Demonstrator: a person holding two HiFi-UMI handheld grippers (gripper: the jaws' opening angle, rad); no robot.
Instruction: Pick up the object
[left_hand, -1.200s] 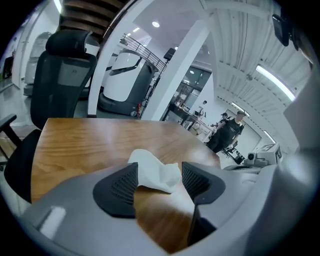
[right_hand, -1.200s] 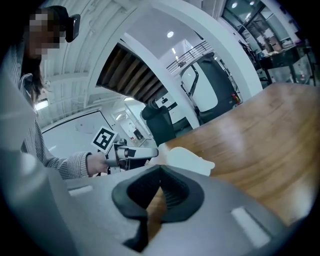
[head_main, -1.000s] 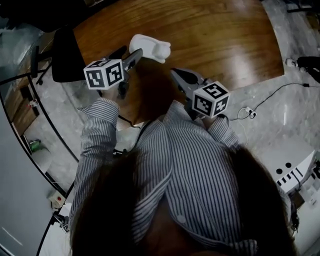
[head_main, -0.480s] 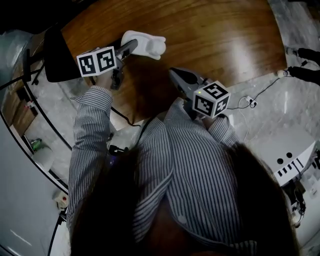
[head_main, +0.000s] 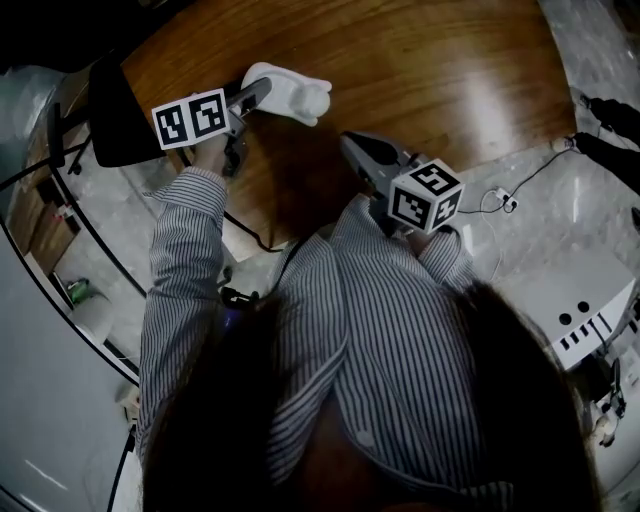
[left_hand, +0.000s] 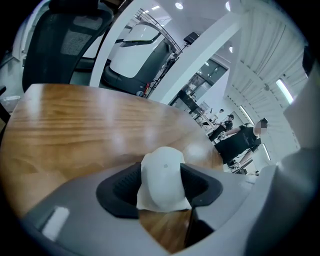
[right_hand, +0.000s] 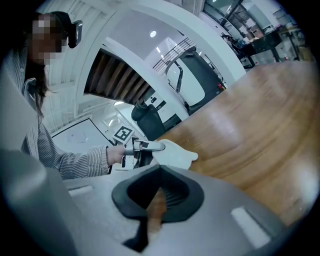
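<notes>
A white rounded object (head_main: 292, 95) lies on the brown wooden table (head_main: 430, 70), near its left edge. My left gripper (head_main: 262, 93) reaches it from the left. In the left gripper view the object (left_hand: 162, 175) fills the gap between the two dark pads (left_hand: 125, 187), and the jaws are closing against its sides. My right gripper (head_main: 352, 148) hovers over the table's near edge, a little right of the object, jaws together and holding nothing. From the right gripper view I see the object (right_hand: 176, 153) and the left gripper (right_hand: 145, 146) beyond my right gripper (right_hand: 156, 199).
A black office chair (head_main: 115, 120) stands just left of the table. Cables (head_main: 520, 185) trail over the marble floor to the right, near a white machine (head_main: 590, 320). A person in dark clothes (left_hand: 240, 142) stands far beyond the table.
My left gripper has moved up and to the left onto the white object, and its jaws now sit around it. The right gripper has hardly moved.
</notes>
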